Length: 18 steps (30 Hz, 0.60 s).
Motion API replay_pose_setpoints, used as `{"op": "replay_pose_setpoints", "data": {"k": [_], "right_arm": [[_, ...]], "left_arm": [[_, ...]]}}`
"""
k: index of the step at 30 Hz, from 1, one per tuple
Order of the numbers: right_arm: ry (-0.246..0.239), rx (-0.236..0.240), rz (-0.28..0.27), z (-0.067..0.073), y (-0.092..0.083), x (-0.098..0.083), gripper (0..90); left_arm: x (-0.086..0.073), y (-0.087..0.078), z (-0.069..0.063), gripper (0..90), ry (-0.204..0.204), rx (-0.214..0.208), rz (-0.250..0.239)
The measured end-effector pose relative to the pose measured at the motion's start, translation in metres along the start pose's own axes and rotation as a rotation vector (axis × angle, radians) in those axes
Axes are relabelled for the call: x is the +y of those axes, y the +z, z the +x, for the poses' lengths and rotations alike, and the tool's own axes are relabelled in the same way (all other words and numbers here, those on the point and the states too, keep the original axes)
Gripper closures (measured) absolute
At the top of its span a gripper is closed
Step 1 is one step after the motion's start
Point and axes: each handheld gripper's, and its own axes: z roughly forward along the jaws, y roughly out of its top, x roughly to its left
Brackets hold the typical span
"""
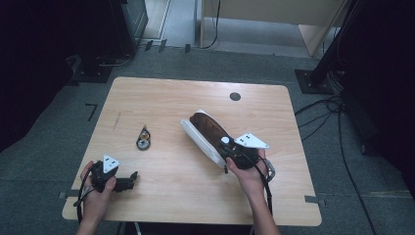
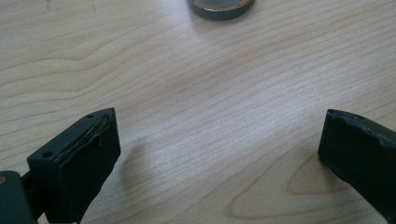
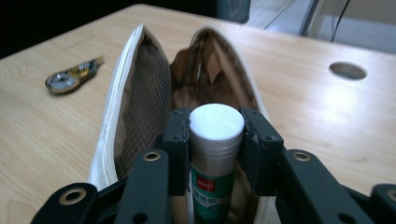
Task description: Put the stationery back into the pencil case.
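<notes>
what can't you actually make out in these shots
- Glue stick: lower body cut off by the bottom edge in the right gripper view; label print too small.
- Pouch interior: bottom hidden behind the right tool.
- Small metal item: too small in the high view to identify.
- Round object: cut off by the top edge in the left gripper view.

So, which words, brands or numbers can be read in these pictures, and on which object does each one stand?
"deli": white letters on a red patch on the glue stick that the right gripper holds over the open pencil case.
White characters on the green band under it: too blurred to read.
Small metal item on the table: no readable text.
</notes>
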Motion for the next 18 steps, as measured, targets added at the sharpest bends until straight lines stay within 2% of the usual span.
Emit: {"op": "replay_pose_setpoints", "data": {"k": [2,9,18], "right_arm": [[-0.001,0.007,0.024,0.001,0.003,-0.001,65.9],[0.009,0.015,0.034,0.0,0.007,0.001,65.8],[-0.04,0.013,0.056,0.006,0.018,0.007,65.6]], "left_arm": [[0.0,0.0,0.0,0.0,-0.004,-0.003,0.002],[0.0,0.0,0.001,0.0,-0.003,-0.008,0.007],[0.0,0.001,0.0,0.0,-0.005,-0.017,0.008]]}}
